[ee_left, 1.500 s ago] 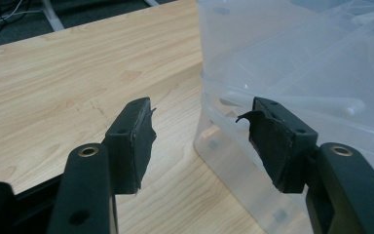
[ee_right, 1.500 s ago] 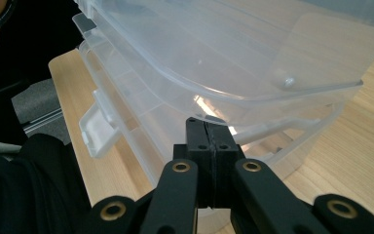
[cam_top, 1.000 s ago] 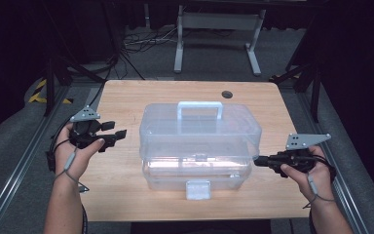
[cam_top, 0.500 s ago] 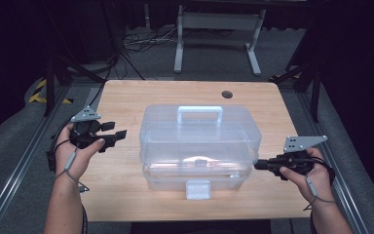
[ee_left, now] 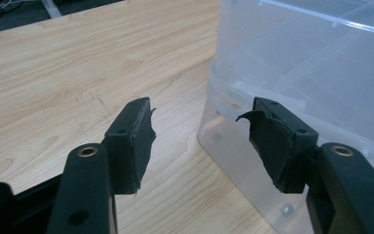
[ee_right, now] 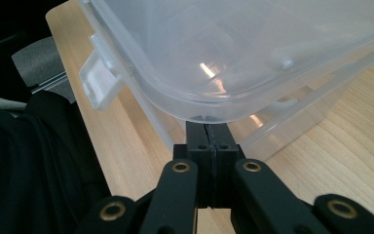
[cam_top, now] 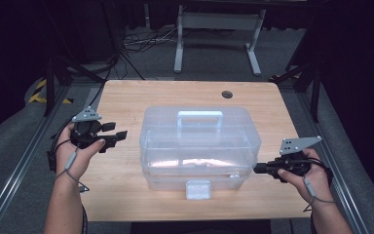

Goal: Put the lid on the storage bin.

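A clear plastic storage box (cam_top: 199, 141) with a lid handle (cam_top: 199, 117) and a white front latch (cam_top: 198, 189) stands in the middle of the wooden table (cam_top: 126, 97). My left gripper (cam_top: 118, 131) is open beside the box's left side, apart from it. In the left gripper view its jaws (ee_left: 199, 131) frame bare table and the box's corner (ee_left: 311, 63), with nothing between them. My right gripper (cam_top: 257, 168) is shut at the box's right front corner. In the right gripper view its tips (ee_right: 208, 127) sit under the lid's rim (ee_right: 233, 48), near the latch (ee_right: 100, 78).
A round cable hole (cam_top: 227, 94) is in the table's far right part. Metal rails (cam_top: 24, 161) run along both table sides. A white stand (cam_top: 216, 29) and cables lie on the floor beyond the far edge.
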Tool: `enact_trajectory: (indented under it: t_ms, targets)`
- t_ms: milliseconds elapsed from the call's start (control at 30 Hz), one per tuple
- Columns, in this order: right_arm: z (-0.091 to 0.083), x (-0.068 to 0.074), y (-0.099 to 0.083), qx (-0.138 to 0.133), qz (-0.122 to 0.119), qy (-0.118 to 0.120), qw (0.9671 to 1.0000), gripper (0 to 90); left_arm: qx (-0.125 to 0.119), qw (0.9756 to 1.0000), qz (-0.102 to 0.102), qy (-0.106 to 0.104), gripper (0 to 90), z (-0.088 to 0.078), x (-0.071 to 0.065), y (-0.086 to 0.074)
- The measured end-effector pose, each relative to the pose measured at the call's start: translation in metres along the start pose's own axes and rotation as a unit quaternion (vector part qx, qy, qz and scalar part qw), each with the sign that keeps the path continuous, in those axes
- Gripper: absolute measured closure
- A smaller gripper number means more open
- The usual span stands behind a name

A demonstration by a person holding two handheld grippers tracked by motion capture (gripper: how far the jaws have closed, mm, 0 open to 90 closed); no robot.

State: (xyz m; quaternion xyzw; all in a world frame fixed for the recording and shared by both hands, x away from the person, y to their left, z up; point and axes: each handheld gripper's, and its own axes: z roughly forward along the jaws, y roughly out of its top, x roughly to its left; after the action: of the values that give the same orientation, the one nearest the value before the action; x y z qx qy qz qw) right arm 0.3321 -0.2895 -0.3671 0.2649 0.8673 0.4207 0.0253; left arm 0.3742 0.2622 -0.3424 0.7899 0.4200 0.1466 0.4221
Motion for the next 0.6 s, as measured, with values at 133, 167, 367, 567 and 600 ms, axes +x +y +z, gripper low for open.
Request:
enact_trajectory:
  t_ms: [133, 167, 367, 567, 600]
  targets:
    - [0.0012, -0.0002, -0.0003, 0.005, 0.000, 0.001, 1.0000, 90.0, 0.001, 1.0000, -0.001, -0.001, 42.0, 0.0005, 0.0003, -0.0002]
    - [0.0015, -0.0003, -0.0003, 0.006, -0.001, 0.001, 1.0000, 90.0, 0.002, 1.0000, -0.001, -0.001, 41.9, 0.0006, 0.0004, -0.0003]
    - [0.0043, -0.0010, -0.0012, 0.019, 0.002, 0.005, 0.9998, 90.0, 0.001, 1.0000, -0.002, 0.001, 41.8, 0.0006, 0.0019, -0.0010]
    - [0.0060, -0.0014, -0.0017, 0.028, 0.001, 0.005, 0.9996, 90.0, 0.004, 1.0000, -0.001, -0.001, 41.7, 0.0010, 0.0016, -0.0009]
    - [0.0065, -0.0012, -0.0017, 0.031, 0.000, 0.004, 0.9995, 90.0, 0.004, 1.0000, -0.001, -0.001, 41.7, 0.0012, 0.0015, -0.0009]
